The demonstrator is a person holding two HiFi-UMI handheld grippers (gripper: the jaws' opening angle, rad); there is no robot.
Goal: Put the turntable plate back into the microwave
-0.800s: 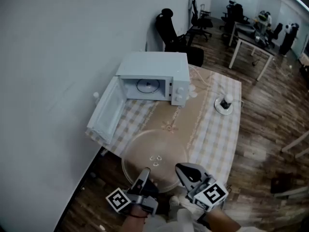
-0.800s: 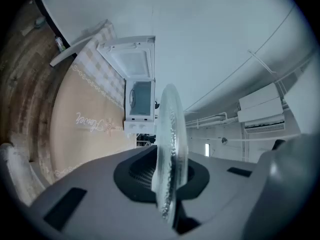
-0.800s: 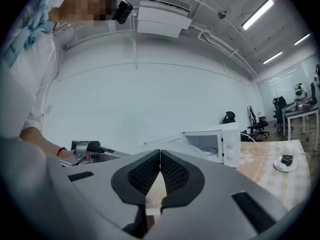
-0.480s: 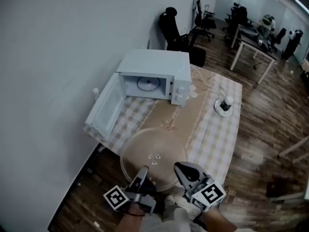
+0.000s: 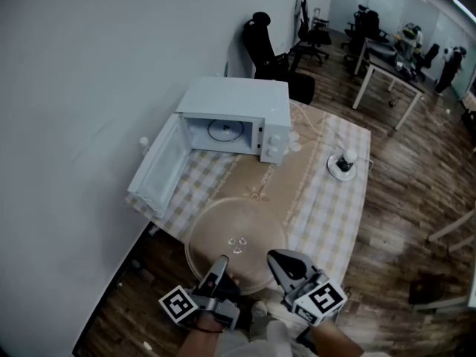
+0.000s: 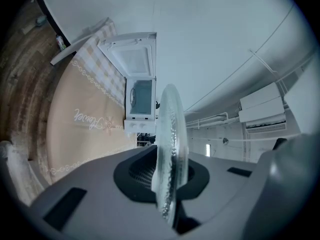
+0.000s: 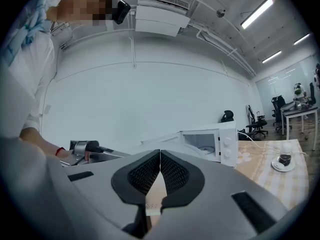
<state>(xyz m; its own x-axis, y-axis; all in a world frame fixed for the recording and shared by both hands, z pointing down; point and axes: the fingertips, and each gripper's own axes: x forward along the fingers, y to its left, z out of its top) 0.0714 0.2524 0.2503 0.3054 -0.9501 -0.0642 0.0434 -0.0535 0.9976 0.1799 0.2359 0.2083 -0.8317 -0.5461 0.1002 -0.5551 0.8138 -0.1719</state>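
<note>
At lower centre, left tool (image 5: 222, 263) pinches the plate (image 5: 234, 238) rim, right tool (image 5: 275, 259) pressed together, empty; next, likely carry it level into the microwave (image 5: 239, 101).

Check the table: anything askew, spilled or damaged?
Nothing spilled or broken. Only the clear round glass turntable plate is out of place: the left gripper clamps its near rim, outside the white microwave, whose door stands open.

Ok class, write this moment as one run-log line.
left gripper: shut on glass turntable plate | right gripper: shut, empty | microwave: on table, door open | plate not yet inside
</note>
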